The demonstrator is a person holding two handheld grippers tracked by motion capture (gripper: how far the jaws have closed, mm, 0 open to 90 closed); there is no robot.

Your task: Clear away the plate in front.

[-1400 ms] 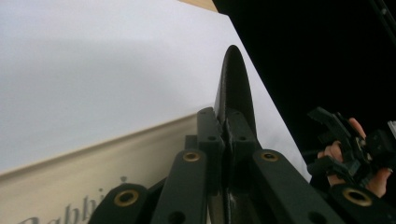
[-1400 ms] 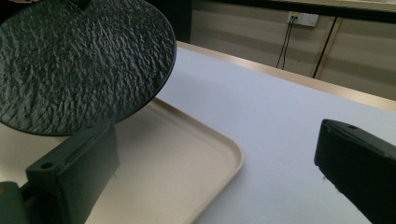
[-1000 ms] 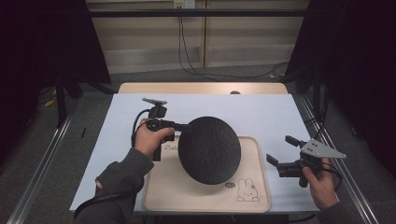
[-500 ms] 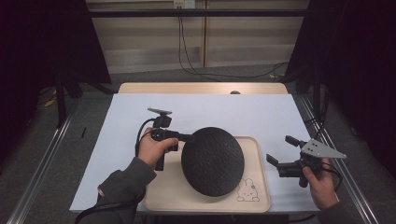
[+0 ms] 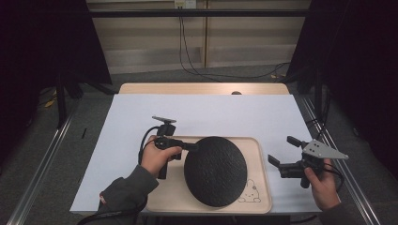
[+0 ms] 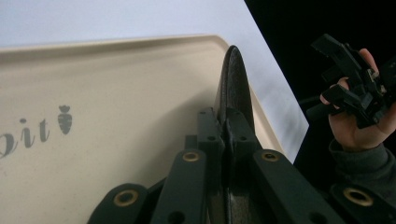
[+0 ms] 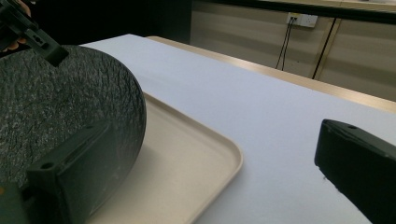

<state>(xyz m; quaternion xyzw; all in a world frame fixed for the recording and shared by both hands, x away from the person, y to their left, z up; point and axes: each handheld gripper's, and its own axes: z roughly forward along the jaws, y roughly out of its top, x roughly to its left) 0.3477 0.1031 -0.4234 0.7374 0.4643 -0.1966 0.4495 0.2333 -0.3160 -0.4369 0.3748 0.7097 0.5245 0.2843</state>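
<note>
A black, rough-textured round plate (image 5: 215, 170) is held over the beige tray (image 5: 261, 187), tilted up on its left side. My left gripper (image 5: 191, 146) is shut on the plate's left rim; in the left gripper view the jaws clamp the plate's edge (image 6: 235, 88) above the tray (image 6: 107, 102). My right gripper (image 5: 284, 155) stands open to the right of the tray, over the white sheet, nothing between its fingers. In the right gripper view the plate (image 7: 56, 107) fills the left, the tray's corner (image 7: 219, 158) lies ahead.
A white sheet (image 5: 206, 115) covers the table; a wooden strip (image 5: 202, 88) runs along its far edge. The tray has a rabbit drawing (image 5: 251, 193) near its front right corner. Metal rails flank the table on both sides.
The left gripper has moved right and toward the person with the plate, which now sits lower and farther right over the tray. The right gripper has stayed still.
</note>
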